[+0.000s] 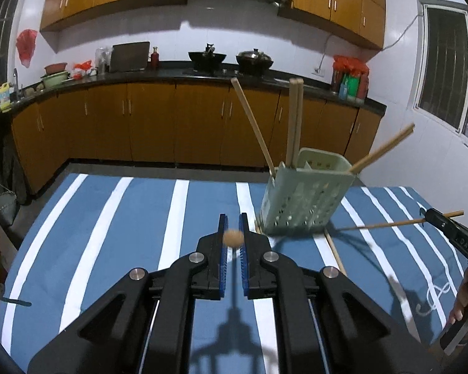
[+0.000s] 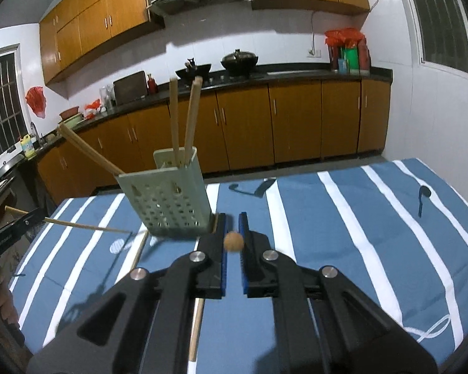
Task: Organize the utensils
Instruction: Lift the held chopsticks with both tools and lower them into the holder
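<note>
**Both grippers loaded with a chopstick, tips low beside the holder**

Left gripper (image 1: 233,221): jaws clamped on a thin light-wood chopstick, left-held chopstick (image 2: 87,227), seen end-on in own view as a blurred tan dot. Right gripper (image 2: 233,221): jaws likewise clamped on a matching right-held chopstick (image 1: 380,225).

Pale green perforated plastic utensil holder (image 1: 305,196) standing on the bench, on the blue-and-white striped cloth (image 1: 124,233), between the two grippers. Four stowed chopsticks (image 1: 294,121) inside: two near upright, the others splayed outward over the rim. Loose wooden chopsticks (image 2: 196,327) lying flat on the cloth near the holder base, not yet picked up.

Both held tips aimed at the holder from opposite sides, low, near its base and well under the rim. Probably mid-task: some sticks stowed, two in hand, some left on the bench.

Risks from here:
- Tips poking the holder wall or snagging in a perforation if pushed in at this height; light holder likely to tip or slide.
- Lift and tip-down rotation needed first; thin round stick apt to pivot or slip in the jaws during that.
- Splayed stowed chopsticks crowding the opening; a knock could lever them out.
- Both sticks arriving together could clash over the rim; one at a time safer.
- Release too high: bounce-out.
</note>
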Tool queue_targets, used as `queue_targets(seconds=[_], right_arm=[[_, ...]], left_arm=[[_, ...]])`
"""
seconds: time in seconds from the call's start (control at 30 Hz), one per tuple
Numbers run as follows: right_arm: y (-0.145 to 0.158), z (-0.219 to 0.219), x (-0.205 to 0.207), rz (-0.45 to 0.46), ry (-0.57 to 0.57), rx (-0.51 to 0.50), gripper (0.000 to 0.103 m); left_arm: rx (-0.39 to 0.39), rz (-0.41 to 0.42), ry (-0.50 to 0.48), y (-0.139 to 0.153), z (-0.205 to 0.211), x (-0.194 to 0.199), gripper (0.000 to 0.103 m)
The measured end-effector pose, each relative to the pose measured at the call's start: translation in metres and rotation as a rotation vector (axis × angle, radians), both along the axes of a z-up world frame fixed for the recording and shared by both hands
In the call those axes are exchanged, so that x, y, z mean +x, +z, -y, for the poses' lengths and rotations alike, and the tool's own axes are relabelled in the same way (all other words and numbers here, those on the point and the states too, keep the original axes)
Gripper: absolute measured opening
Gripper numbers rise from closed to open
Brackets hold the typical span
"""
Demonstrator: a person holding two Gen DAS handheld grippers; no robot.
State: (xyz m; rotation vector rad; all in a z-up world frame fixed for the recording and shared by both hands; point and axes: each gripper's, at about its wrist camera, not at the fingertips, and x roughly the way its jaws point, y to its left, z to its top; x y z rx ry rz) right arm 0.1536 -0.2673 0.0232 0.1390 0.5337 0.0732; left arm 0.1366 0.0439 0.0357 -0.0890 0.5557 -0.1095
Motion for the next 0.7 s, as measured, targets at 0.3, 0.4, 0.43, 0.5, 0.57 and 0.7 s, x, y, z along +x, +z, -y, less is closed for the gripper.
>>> queue_targets(seconds=[0.3,0.4,0.43,0.5,0.57,0.7], right_arm=[[0.042,-0.001,0.002,0.096,0.030,0.023,0.008],[0.066,-0.002,-0.001,0.141,0.067,0.047,0.008],[0.072,-0.002,-0.003,0.152,0.076,0.056,0.008],[0.088,-0.003,-0.006,0.188,0.096,0.075,0.008],[0.103,-0.006,-0.007,0.232,0.106,0.082,0.008],[0.126,-0.015,-0.003,0.310,0.107,0.095,0.008]], left_arm=[[-0.016,0.075,-0.003,0.037,0.000,0.007,0.008],[-0.032,0.121,-0.016,0.056,0.001,0.005,0.008],[-0.034,0.140,-0.020,0.063,0.003,0.004,0.007],[-0.037,0.166,-0.028,0.073,0.007,0.004,0.007],[-0.044,0.199,-0.038,0.085,0.015,0.006,0.007],[-0.069,0.262,-0.043,0.105,0.027,0.015,0.007]])
